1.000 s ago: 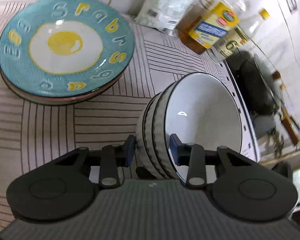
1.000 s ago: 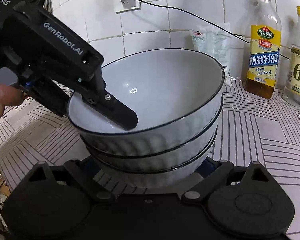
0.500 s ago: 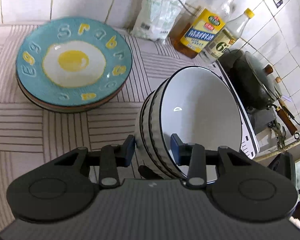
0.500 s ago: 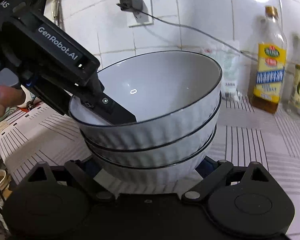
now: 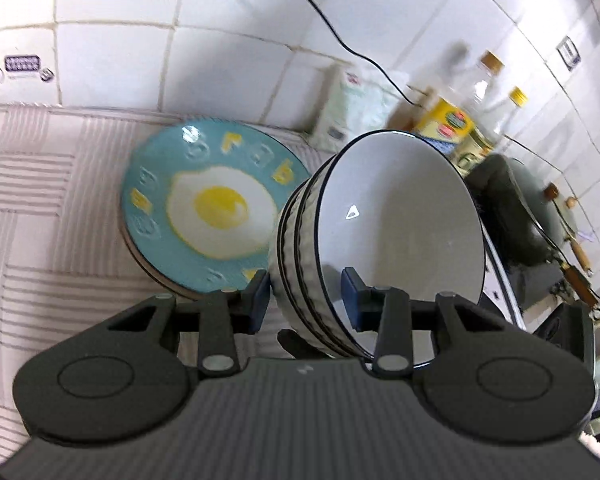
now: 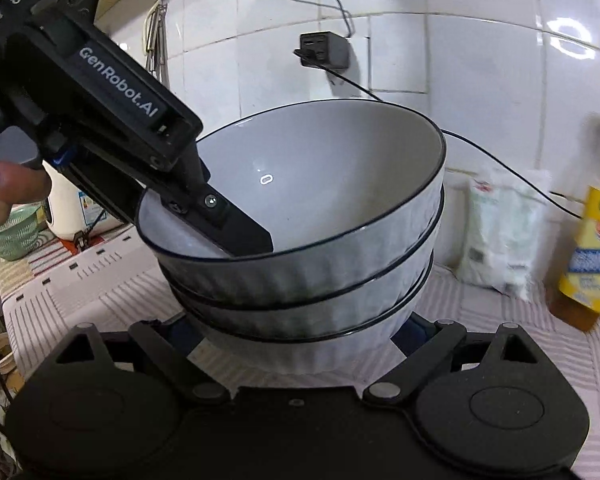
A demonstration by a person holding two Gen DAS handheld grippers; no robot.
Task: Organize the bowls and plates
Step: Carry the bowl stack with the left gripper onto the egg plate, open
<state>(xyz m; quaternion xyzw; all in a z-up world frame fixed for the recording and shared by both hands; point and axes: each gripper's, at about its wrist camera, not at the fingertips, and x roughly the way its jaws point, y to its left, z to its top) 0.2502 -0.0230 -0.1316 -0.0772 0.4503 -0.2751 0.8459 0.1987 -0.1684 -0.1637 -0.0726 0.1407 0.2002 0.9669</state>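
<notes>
Bowls [image 6: 300,240], three nested, hang tilted above the striped counter [image 6: 520,344]. Left gripper [image 5: 304,296] clamps their rim, one finger [image 6: 236,228] inside; right gripper [image 6: 296,332] grips the bottom bowl's base. Plates [image 5: 204,212], stacked, lie just beyond, with bottles [image 5: 452,124] by the wall.

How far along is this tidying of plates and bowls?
Done: the plates sit in one pile on the counter, egg-pattern plate on top, and three white bowls are nested. In hand: the left gripper pinches the stack's rim while the right gripper cradles its base. Left: setting the bowls down, probably near the plates.
</notes>
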